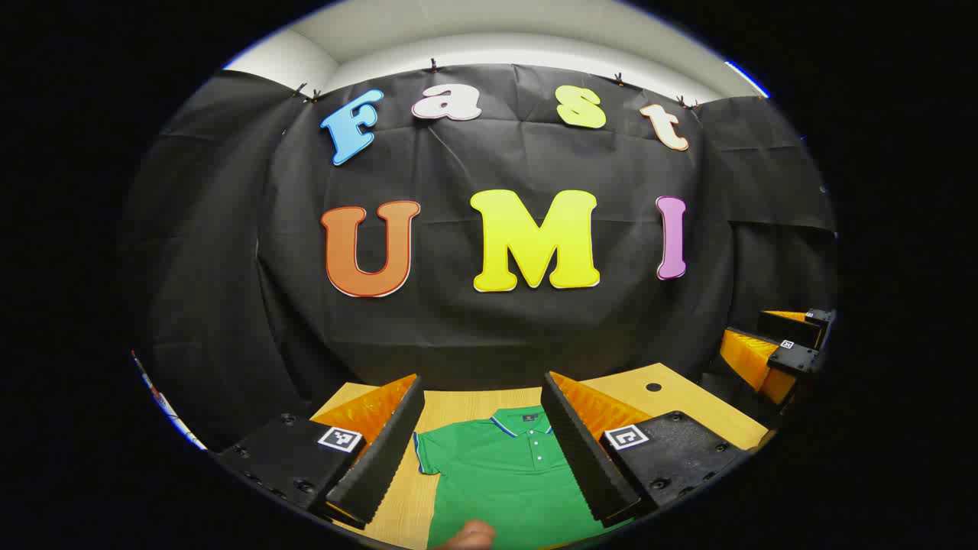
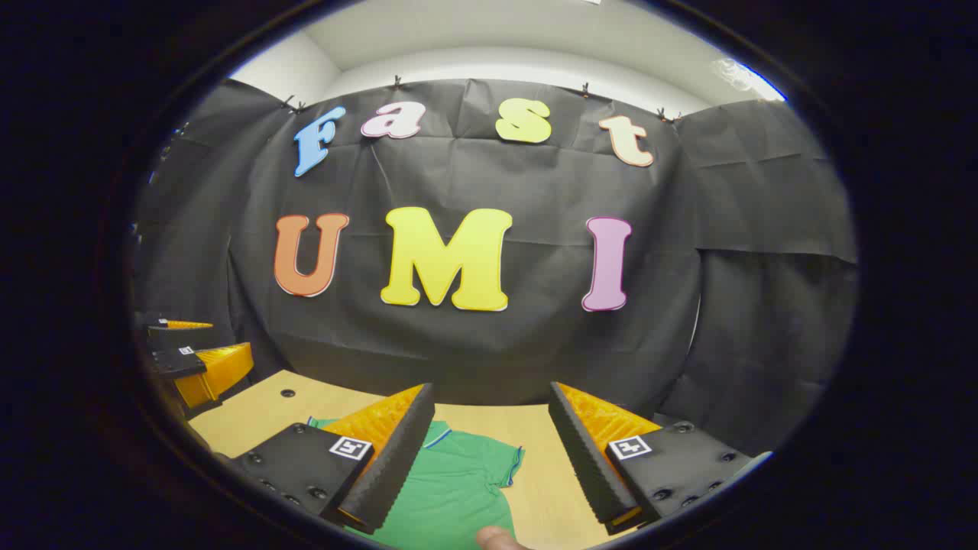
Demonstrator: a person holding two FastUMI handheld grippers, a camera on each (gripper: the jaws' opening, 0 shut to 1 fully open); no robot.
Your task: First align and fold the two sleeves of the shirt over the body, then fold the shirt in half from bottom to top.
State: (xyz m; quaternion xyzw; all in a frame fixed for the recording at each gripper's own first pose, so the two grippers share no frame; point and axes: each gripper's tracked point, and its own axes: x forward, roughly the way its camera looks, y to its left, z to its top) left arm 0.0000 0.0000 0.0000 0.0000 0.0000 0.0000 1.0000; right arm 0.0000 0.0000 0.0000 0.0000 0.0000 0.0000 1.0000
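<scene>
While the green shirt (image 1: 504, 477) lies flat on the wooden table (image 1: 680, 397) with its collar toward the black cloth wall, the left gripper (image 1: 483, 451) hangs above it, fingers spread wide and holding nothing, the collar and button placket showing in the gap between them. Seen past the right gripper (image 2: 493, 458), likewise wide apart and empty, the shirt (image 2: 451, 489) lies below and toward the left finger, one short sleeve reaching into the gap over bare table (image 2: 550, 489).

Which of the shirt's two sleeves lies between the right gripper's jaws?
The sleeve seen in the right gripper view, lying flat and unfolded; the other sleeve sits between the left gripper's jaws.
</scene>
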